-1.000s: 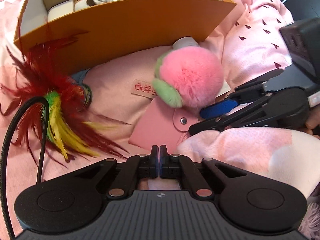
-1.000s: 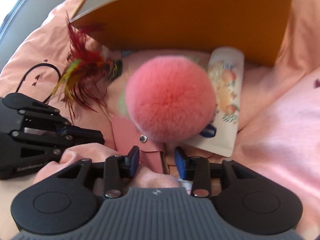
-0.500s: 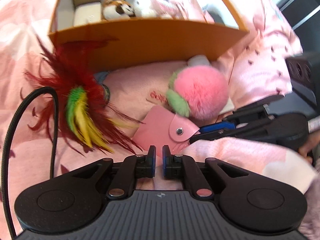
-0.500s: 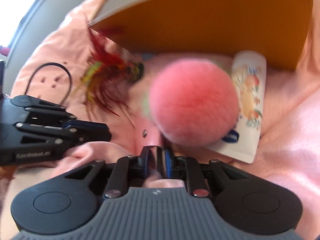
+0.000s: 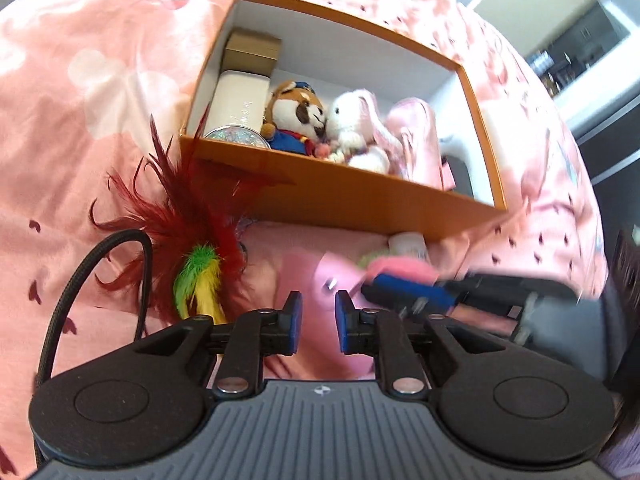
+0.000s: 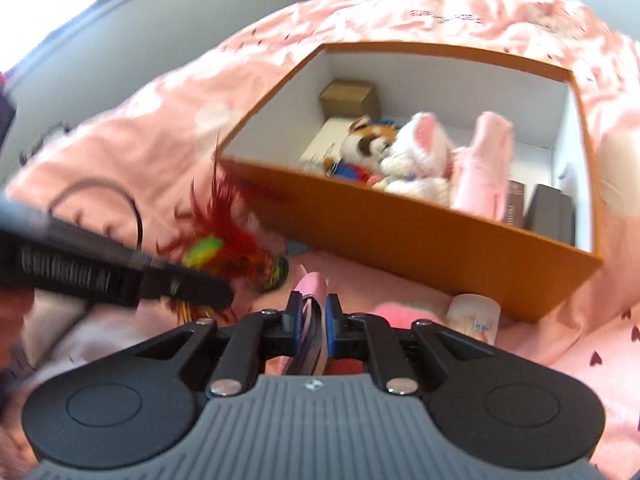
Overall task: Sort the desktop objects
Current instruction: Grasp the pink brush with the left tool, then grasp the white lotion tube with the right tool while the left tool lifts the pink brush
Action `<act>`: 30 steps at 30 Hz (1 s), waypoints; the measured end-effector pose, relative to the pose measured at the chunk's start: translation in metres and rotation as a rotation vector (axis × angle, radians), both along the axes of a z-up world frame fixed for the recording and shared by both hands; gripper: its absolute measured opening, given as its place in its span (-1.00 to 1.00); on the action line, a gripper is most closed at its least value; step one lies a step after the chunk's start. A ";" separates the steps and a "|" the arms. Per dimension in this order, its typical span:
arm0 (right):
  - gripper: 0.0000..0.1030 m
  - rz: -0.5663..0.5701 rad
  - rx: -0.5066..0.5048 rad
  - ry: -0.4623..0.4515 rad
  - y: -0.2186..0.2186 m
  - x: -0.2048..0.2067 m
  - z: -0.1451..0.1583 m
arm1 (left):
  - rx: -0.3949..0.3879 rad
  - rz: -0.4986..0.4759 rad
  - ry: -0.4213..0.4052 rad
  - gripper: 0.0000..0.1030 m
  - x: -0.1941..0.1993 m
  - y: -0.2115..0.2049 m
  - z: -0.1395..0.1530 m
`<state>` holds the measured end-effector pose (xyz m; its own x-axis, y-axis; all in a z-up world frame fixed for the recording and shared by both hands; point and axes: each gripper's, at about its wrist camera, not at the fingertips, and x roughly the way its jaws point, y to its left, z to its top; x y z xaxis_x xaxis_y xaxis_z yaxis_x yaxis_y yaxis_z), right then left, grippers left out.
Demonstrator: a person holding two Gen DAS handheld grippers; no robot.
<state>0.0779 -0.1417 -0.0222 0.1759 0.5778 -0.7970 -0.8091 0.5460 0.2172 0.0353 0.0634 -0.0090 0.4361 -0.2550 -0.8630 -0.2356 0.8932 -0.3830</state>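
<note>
Midway through the sort, the right gripper [image 6: 311, 326] has its fingers closed on the pink snap wallet [image 6: 310, 312], pinched edge-up between the blue pads and raised off the pink bed cover [image 6: 120, 120], just short of the near wall of the orange box [image 6: 420, 236]. The left gripper [image 5: 316, 322] holds nothing, its fingers standing partly apart above the cover at the box's near side.

Already inside the box: a brown carton [image 5: 252, 50] and a white case [image 5: 240, 98] toward its far left corner, a glittery round compact [image 5: 236, 136] against the near wall, a red-panda plush [image 5: 298, 114] nose to nose with a white rabbit plush [image 5: 358, 128], a folded pink cloth [image 5: 416, 140], and dark boxes [image 6: 548, 210] at the right end.

Left outside, all near the front wall: the red feather toy [image 5: 188, 236] with its green and yellow tuft, a black cable [image 5: 80, 276] looped beside it, the pink pom-pom [image 5: 400, 268] and a white printed tube [image 6: 474, 314] lying just under the box's near right corner.

By this showing the job looks more than half done, with the wallet likely next into the box and at least three pieces to follow
</note>
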 end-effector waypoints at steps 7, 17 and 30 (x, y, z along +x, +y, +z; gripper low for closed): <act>-0.71 0.043 0.029 0.178 -0.004 0.010 -0.007 | -0.064 0.047 0.083 -0.43 0.006 -0.001 -0.020; -0.64 0.087 0.028 0.290 -0.017 -0.001 -0.008 | -0.082 0.078 0.212 -0.30 -0.002 -0.008 -0.044; -0.46 -0.185 0.059 0.130 -0.084 0.029 0.026 | -0.068 0.072 0.241 -0.16 -0.001 -0.018 -0.058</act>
<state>0.1064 -0.2252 0.0036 0.1813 0.5914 -0.7857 -0.6596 0.6657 0.3489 0.0343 0.0451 -0.0670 0.2390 -0.2917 -0.9262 -0.3894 0.8450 -0.3666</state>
